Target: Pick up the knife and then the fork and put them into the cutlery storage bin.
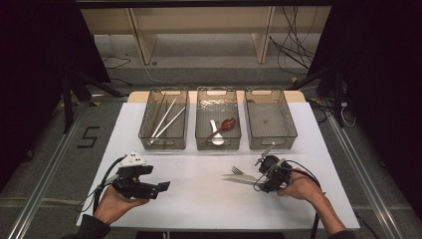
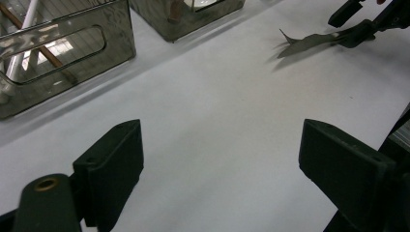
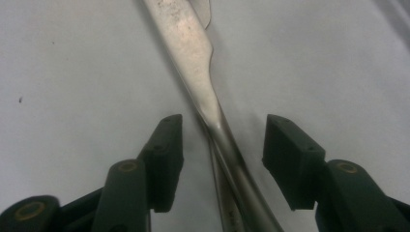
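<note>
Step in hand: picking up cutlery from the desk [image 1: 199, 199] with the right tongs [image 3: 220, 159], judging by their placement
Cutlery: a knife [image 3: 193, 53] lies crossed over a fork [image 1: 237, 171] on the desk, near the right hand [image 1: 298, 188], in front of the right-hand basket [image 1: 270, 119], which holds nothing
Right tongs: apart, straddling the knife handle; pads not yet touching metal
Left tongs [image 2: 220, 159]: wide apart, nothing between them, resting low over bare desk
Doing it well: the two handles seem to overlap between the pads, so centre on the upper one and close squarely, or both may lift together
Risk: smooth narrow steel may pivot; grip near the handle's middle, lift slowly
Likely target: chopsticks [image 1: 166, 119] fill the left basket [image 1: 164, 144], spoons [image 1: 219, 130] the middle basket [image 1: 218, 144]; the right-hand basket looks meant for these
</note>
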Action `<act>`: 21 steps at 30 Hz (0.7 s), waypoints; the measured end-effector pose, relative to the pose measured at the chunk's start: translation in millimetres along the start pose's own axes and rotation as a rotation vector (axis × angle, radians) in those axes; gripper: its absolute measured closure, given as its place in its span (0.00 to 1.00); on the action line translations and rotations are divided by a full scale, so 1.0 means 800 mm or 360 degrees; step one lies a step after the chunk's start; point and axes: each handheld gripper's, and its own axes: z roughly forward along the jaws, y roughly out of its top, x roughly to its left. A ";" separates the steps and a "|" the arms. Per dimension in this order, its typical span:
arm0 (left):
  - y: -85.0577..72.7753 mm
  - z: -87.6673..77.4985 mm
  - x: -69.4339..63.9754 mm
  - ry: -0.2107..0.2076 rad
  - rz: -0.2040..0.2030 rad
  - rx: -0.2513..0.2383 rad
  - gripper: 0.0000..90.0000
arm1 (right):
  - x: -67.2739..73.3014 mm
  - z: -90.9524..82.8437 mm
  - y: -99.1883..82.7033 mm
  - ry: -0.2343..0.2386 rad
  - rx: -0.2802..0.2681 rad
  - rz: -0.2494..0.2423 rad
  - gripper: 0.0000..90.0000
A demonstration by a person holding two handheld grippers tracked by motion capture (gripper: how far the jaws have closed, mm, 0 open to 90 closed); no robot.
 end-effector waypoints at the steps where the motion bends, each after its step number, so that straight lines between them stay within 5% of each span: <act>1: 0.000 0.000 0.000 0.0000 0.0000 0.0001 0.17 | 0.000 0.001 0.000 -0.0003 0.0006 -0.0004 0.59; 11: 0.000 0.001 -0.001 -0.0011 -0.0007 0.0010 0.17 | 0.005 0.004 0.001 0.0002 0.0033 -0.0102 0.78; 21: 0.000 0.002 -0.001 -0.0030 -0.0006 0.0019 0.17 | 0.012 0.002 -0.001 -0.0007 0.0037 -0.0295 0.88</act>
